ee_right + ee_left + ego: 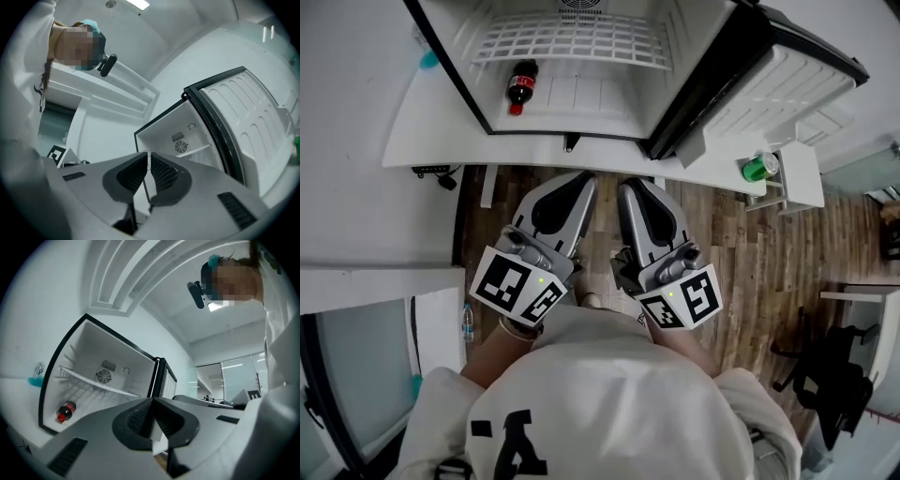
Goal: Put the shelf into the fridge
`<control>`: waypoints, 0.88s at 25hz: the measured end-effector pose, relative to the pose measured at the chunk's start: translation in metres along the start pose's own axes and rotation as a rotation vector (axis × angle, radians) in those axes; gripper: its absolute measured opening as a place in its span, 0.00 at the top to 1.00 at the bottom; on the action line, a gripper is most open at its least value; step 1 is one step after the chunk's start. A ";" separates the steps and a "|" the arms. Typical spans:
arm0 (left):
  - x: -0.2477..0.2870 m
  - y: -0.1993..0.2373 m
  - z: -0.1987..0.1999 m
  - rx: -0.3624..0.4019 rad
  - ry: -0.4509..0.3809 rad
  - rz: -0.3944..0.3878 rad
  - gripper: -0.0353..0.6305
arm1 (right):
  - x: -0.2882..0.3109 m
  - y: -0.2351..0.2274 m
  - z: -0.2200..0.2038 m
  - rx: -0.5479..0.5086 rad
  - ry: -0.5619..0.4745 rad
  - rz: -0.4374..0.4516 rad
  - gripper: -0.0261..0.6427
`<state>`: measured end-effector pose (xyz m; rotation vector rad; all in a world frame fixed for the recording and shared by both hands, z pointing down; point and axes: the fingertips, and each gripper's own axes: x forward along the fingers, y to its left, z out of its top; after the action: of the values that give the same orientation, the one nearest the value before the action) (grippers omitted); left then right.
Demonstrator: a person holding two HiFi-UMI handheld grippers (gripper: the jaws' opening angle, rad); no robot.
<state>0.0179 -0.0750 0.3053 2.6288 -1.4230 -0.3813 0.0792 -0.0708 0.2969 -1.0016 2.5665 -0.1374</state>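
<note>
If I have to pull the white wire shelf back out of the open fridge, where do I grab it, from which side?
Grip the white wire shelf midway along its front bar, coming in through the open front of the white fridge. It lies flat, sides against the walls, back deep inside, so likely only that bar is free; one jaw above, one below.
</note>
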 end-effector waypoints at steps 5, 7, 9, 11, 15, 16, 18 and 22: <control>-0.027 -0.036 -0.009 0.001 0.006 0.035 0.93 | -0.038 0.015 0.012 -0.034 0.006 0.016 0.89; -0.033 -0.045 -0.009 0.008 0.006 0.039 0.93 | -0.046 0.019 0.015 -0.033 0.002 0.023 0.89; -0.038 -0.051 -0.009 0.011 0.006 0.041 0.93 | -0.049 0.027 0.016 -0.042 0.003 0.042 0.90; -0.041 -0.056 -0.008 0.009 0.002 0.039 0.93 | -0.051 0.035 0.017 -0.042 0.002 0.065 0.89; -0.045 -0.064 -0.008 0.043 0.002 0.045 0.93 | -0.056 0.047 0.020 -0.063 0.006 0.094 0.89; -0.046 -0.065 -0.009 0.054 0.003 0.047 0.93 | -0.057 0.049 0.020 -0.067 0.005 0.096 0.89; -0.049 -0.066 -0.010 0.056 0.003 0.049 0.93 | -0.058 0.050 0.016 -0.067 0.013 0.099 0.90; -0.059 -0.065 -0.003 0.039 -0.018 0.051 0.93 | -0.062 0.059 0.016 -0.063 0.021 0.104 0.89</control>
<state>0.0403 0.0102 0.3027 2.6196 -1.5154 -0.3762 0.0894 0.0151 0.2886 -0.8902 2.6504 -0.0398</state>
